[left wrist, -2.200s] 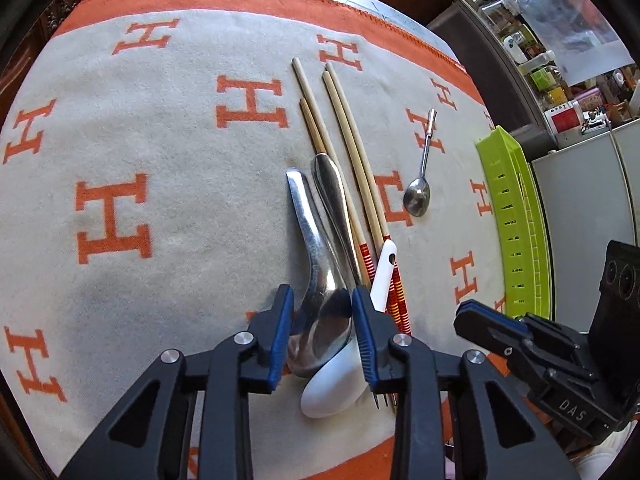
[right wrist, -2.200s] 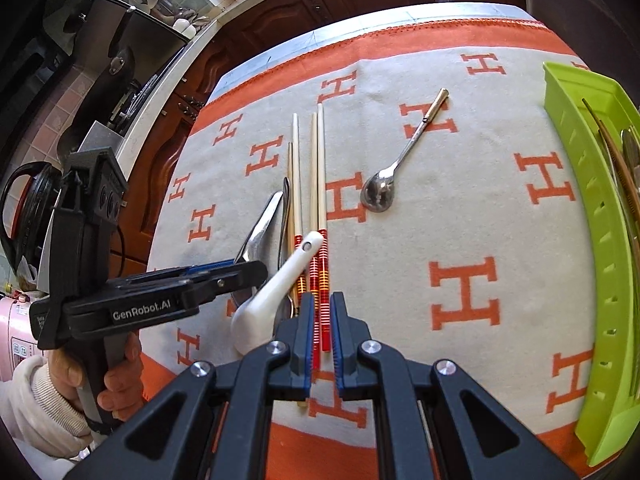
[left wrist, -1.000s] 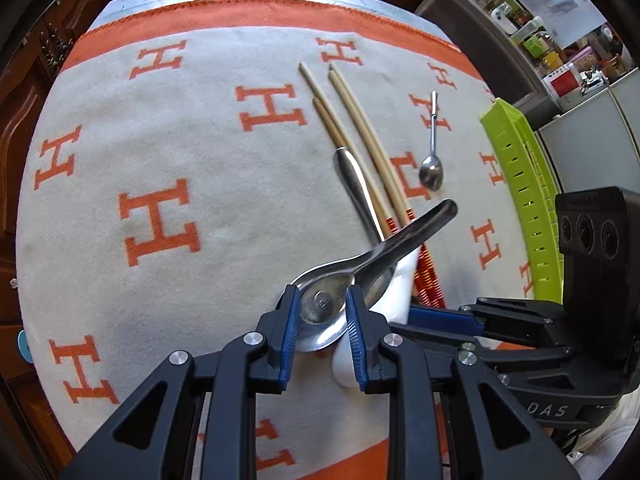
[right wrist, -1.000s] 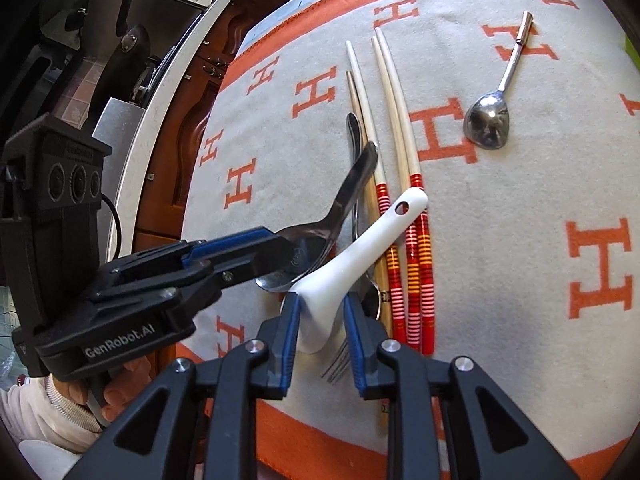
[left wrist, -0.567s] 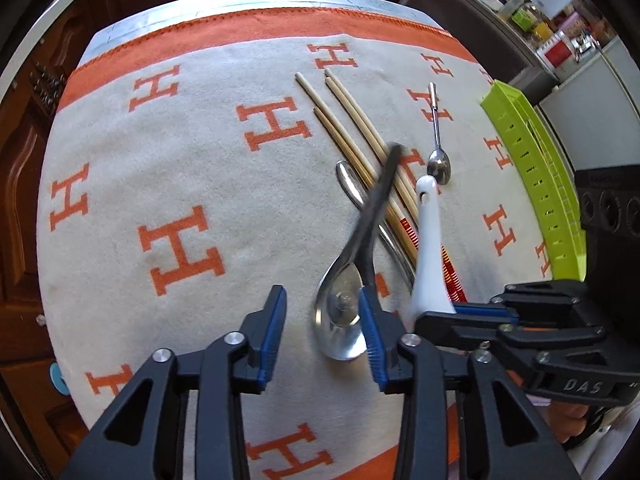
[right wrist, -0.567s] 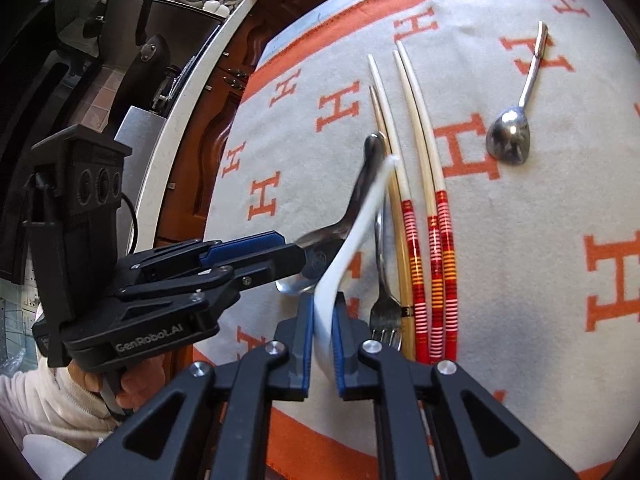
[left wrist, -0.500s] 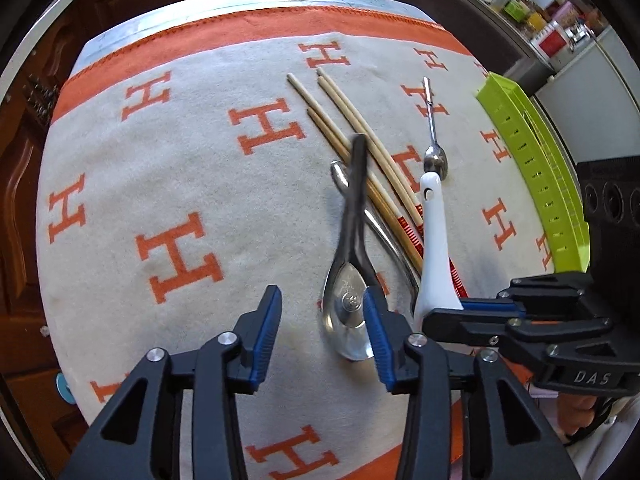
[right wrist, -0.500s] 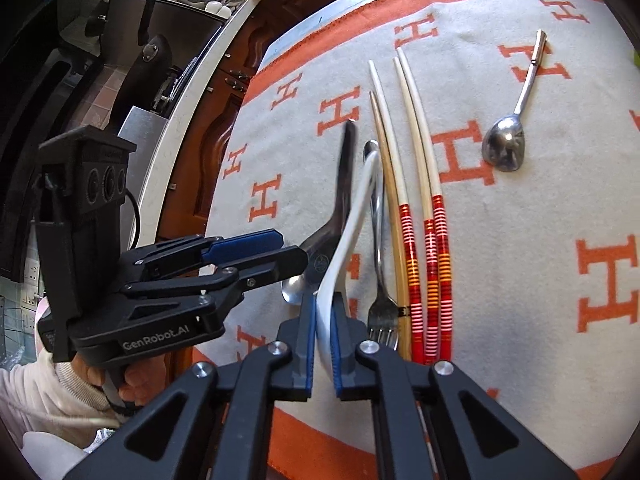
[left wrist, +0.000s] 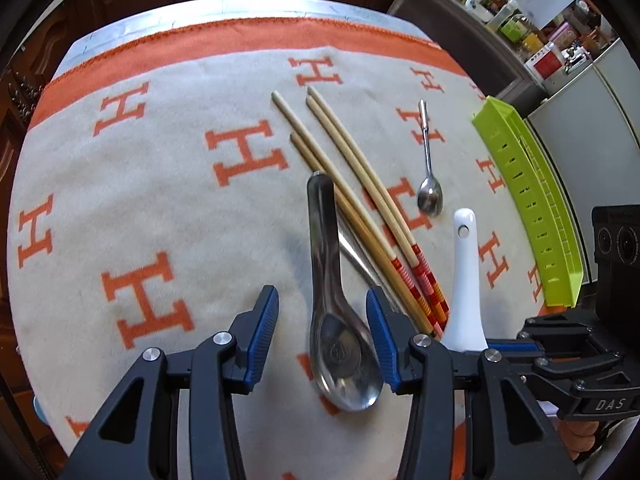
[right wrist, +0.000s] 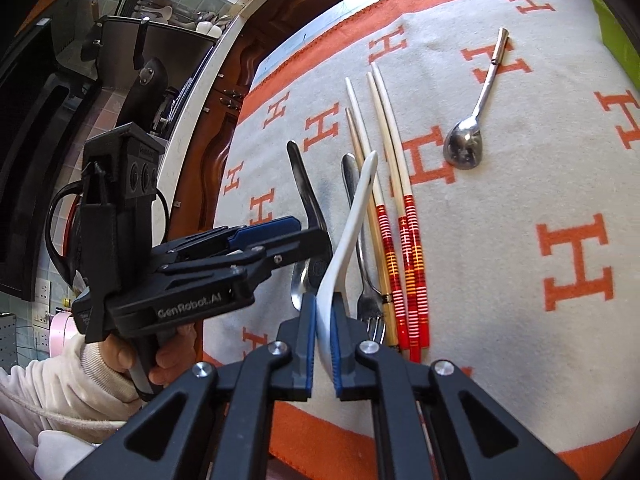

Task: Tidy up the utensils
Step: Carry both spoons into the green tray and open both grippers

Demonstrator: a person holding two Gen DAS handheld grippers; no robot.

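My left gripper (left wrist: 322,340) has just let go; its jaws stand apart around the steel soup spoon (left wrist: 334,320), which lies on the blanket (left wrist: 160,184). My right gripper (right wrist: 324,340) is clamped on the white ceramic spoon (right wrist: 348,236), tilted up off the cloth. Next, I reckon, I carry it right to the green tray (left wrist: 532,216), clearing the chopsticks (right wrist: 404,240).

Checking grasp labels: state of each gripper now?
Left gripper: open, just released the metal spoon.
Right gripper: shut on the white spoon.
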